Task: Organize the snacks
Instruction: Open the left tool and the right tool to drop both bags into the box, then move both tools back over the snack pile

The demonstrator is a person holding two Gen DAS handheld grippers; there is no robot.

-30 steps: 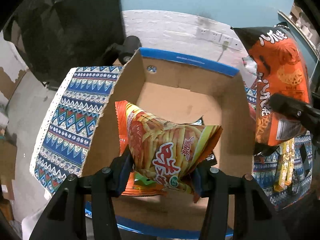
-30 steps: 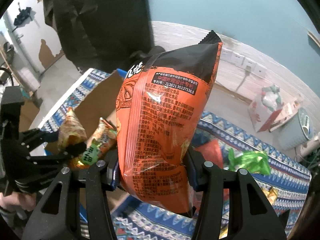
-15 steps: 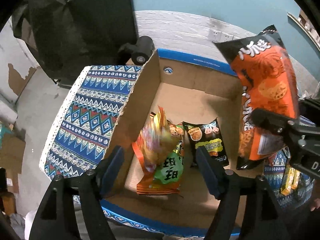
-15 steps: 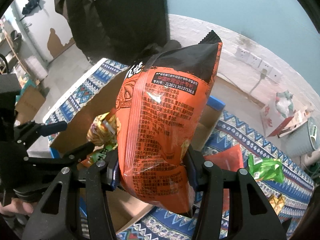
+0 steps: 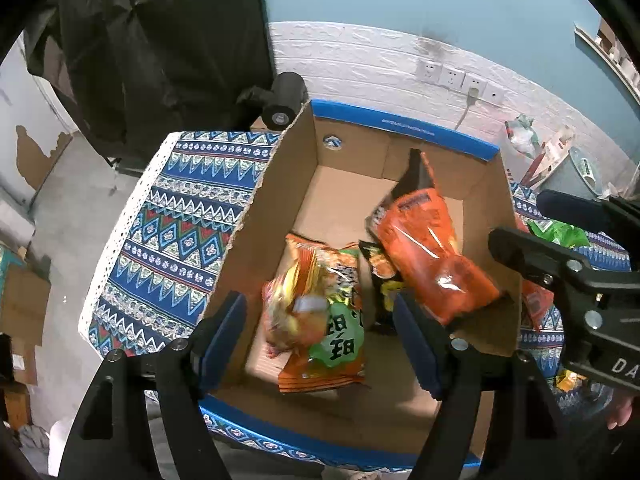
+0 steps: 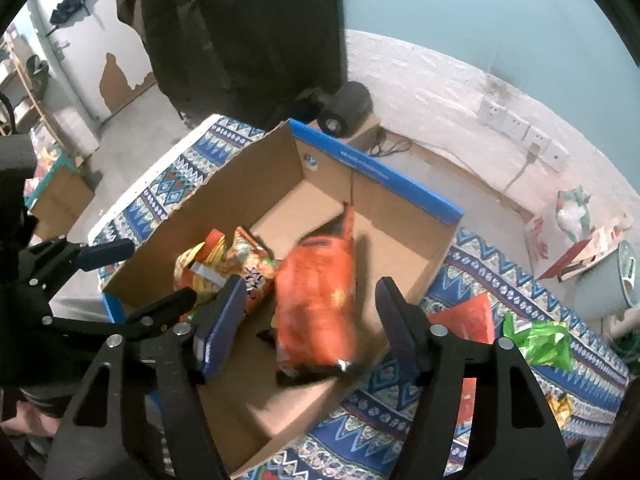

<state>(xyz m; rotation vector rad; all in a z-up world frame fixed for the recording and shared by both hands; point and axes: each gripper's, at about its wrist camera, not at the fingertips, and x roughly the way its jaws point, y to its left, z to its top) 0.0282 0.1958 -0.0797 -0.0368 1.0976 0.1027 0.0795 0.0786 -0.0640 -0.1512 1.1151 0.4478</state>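
Both drops into the cardboard box point(image 6: 256, 184) look done: the left gripper point(image 5: 320, 340) gapes empty, the right gripper point(image 6: 310, 320) has just been opening, its orange bag point(image 6: 316, 300) released among the packets inside, so next comes fetching the green packet point(image 6: 536, 340) from the cloth

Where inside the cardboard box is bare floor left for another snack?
Bare floor remains along the cardboard box's far blue-edged wall and in its near right corner. The near left is crowded by the fries bag, with the orange bag beside it.
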